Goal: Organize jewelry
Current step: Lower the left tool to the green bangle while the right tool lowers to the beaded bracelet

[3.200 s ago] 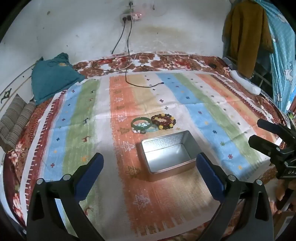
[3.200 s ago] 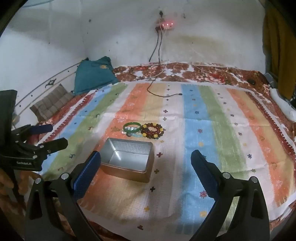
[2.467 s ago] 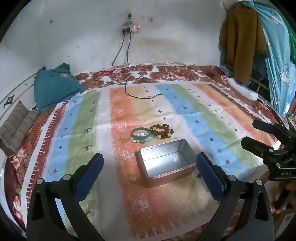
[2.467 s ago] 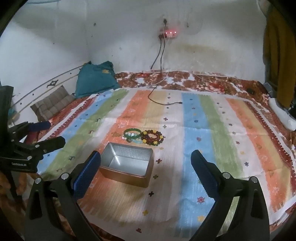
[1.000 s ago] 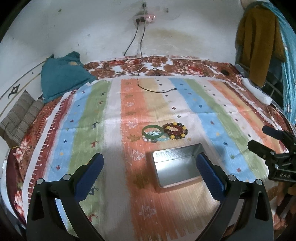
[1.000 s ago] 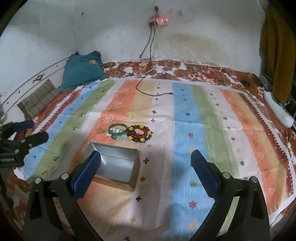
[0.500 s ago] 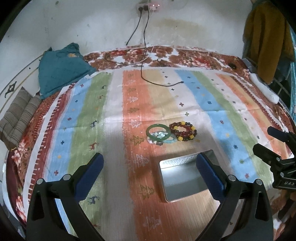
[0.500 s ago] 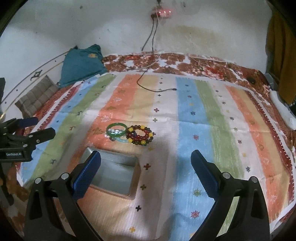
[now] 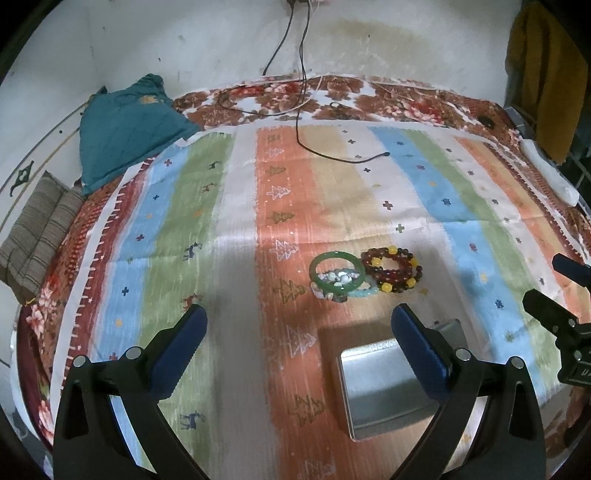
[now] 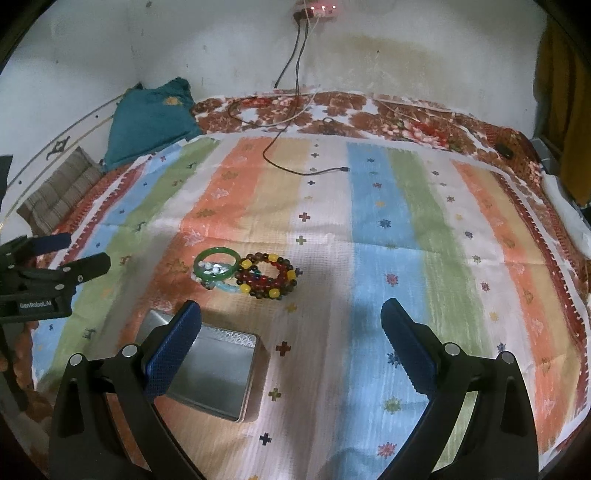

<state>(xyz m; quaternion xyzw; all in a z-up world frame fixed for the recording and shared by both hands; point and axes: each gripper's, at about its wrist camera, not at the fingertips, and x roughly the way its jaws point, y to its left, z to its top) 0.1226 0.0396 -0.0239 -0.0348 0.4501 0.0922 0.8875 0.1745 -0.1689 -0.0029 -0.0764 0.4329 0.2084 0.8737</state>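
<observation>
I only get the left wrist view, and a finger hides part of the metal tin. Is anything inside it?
Observer: In the right wrist view, the part of the metal tin that shows is bare. One corner sits behind a finger there too.
Operator: Where does the black cable go? My view cuts it off.
Observer: It runs up to a power strip on the wall, which has its red lights on.
Operator: Is the right hand-held gripper open?
Observer: Yes. Its jaws are spread wide, with nothing between them.
</observation>
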